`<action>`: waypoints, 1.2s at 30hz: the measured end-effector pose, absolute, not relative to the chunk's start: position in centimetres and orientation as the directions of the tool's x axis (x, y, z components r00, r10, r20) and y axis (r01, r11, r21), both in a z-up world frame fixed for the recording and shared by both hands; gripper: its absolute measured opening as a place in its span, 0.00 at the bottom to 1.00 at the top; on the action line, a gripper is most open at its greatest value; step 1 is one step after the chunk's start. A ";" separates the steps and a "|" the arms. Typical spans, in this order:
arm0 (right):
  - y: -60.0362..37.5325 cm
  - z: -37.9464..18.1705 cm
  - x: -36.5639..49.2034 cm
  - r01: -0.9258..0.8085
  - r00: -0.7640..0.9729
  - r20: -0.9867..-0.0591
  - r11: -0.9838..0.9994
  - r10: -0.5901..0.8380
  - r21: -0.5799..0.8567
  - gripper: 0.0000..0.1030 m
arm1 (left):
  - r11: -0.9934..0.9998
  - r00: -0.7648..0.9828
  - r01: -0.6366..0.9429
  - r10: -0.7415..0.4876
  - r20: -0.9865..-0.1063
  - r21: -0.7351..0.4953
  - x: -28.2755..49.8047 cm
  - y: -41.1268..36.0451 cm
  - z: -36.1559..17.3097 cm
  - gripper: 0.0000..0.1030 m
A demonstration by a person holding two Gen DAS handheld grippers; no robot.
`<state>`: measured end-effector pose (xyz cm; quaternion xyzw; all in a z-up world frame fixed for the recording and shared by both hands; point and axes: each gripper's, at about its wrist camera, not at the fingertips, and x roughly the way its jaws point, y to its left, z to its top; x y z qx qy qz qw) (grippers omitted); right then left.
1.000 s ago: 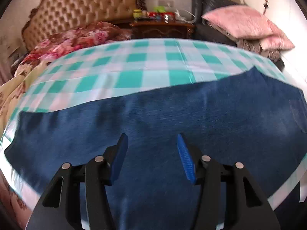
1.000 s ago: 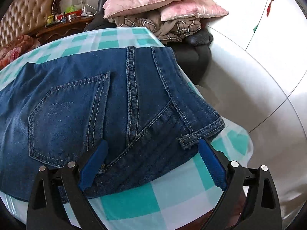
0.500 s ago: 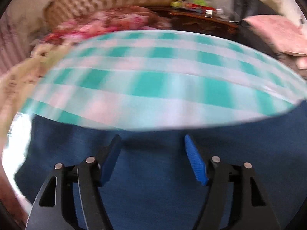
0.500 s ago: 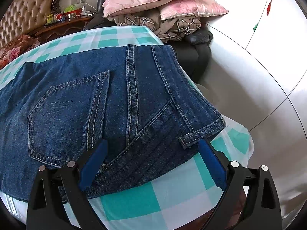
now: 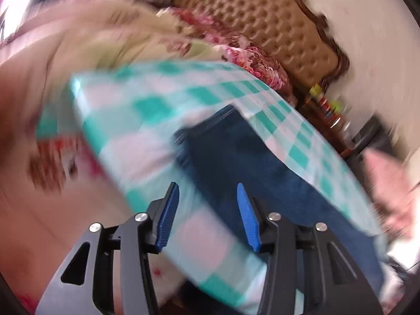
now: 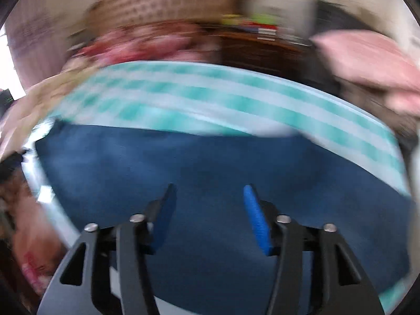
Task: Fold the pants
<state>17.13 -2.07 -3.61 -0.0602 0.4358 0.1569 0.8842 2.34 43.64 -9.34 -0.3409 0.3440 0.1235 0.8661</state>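
Pants [image 5: 236,152] flat on checked cloth [image 5: 147,110], long axis diagonal.

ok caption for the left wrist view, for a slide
Left gripper, open, over the jeans on a checked tablecloth.

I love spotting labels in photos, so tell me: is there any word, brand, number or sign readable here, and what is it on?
None can be read.
The small colourful items on the dark wooden side table may carry labels, but they are smeared by blur in both views.
The dark blue denim jeans show no tag or print.
The teal and white checked cloth carries only its pattern.
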 end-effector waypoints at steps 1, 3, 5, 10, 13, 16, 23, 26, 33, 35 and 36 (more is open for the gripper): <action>0.7 -4.1 18.5 -0.364 0.557 -0.795 0.931 0.239 0.025 0.32 | 0.720 0.740 -0.438 -0.052 -0.671 -0.539 1.5 43.8 -9.9 0.40; 6.6 -5.6 21.8 -0.420 0.503 -0.813 0.905 0.293 0.066 0.28 | 0.717 0.740 -0.430 -0.069 -0.669 -0.549 1.0 44.3 -10.5 0.38; 10.2 -6.8 23.5 -0.435 0.486 -0.826 0.899 0.286 0.056 0.26 | 0.714 0.743 -0.410 -0.099 -0.662 -0.567 1.1 44.2 -10.9 0.37; 16.8 -10.0 26.3 -0.455 0.476 -0.849 0.890 0.231 -0.013 0.18 | 0.727 0.733 -0.396 -0.117 -0.670 -0.561 3.2 44.0 -11.5 0.36; 17.6 -11.1 27.0 -0.421 0.500 -0.847 0.905 0.180 -0.056 0.18 | 0.678 0.726 -0.437 -0.122 -0.677 -0.591 4.2 45.6 -12.1 0.34; 18.4 -11.3 26.5 -0.435 0.535 -0.833 0.892 0.145 -0.125 0.18 | 0.669 0.732 -0.456 -0.093 -0.675 -0.587 4.8 46.9 -12.0 0.34; 18.8 -11.6 25.9 -0.407 0.587 -0.801 0.897 0.115 -0.169 0.18 | 0.773 0.670 -0.439 -0.057 -0.740 -0.457 7.1 47.3 -11.5 0.33; 18.9 -11.7 25.7 -0.400 0.602 -0.792 0.898 0.106 -0.184 0.18 | 0.815 0.643 -0.430 -0.025 -0.766 -0.388 8.1 46.8 -11.4 0.32; 19.4 -11.6 25.8 -0.395 0.603 -0.794 0.895 0.083 -0.207 0.20 | 0.847 0.636 -0.392 -0.033 -0.771 -0.359 8.8 46.9 -11.0 0.18; 19.3 -11.4 26.2 -0.392 0.583 -0.808 0.901 0.086 -0.187 0.20 | 0.852 0.647 -0.384 -0.027 -0.762 -0.356 8.7 46.6 -10.3 0.18; 18.7 -11.0 26.6 -0.385 0.554 -0.824 0.913 0.114 -0.133 0.20 | 0.856 0.650 -0.382 -0.019 -0.760 -0.348 8.6 46.4 -9.8 0.18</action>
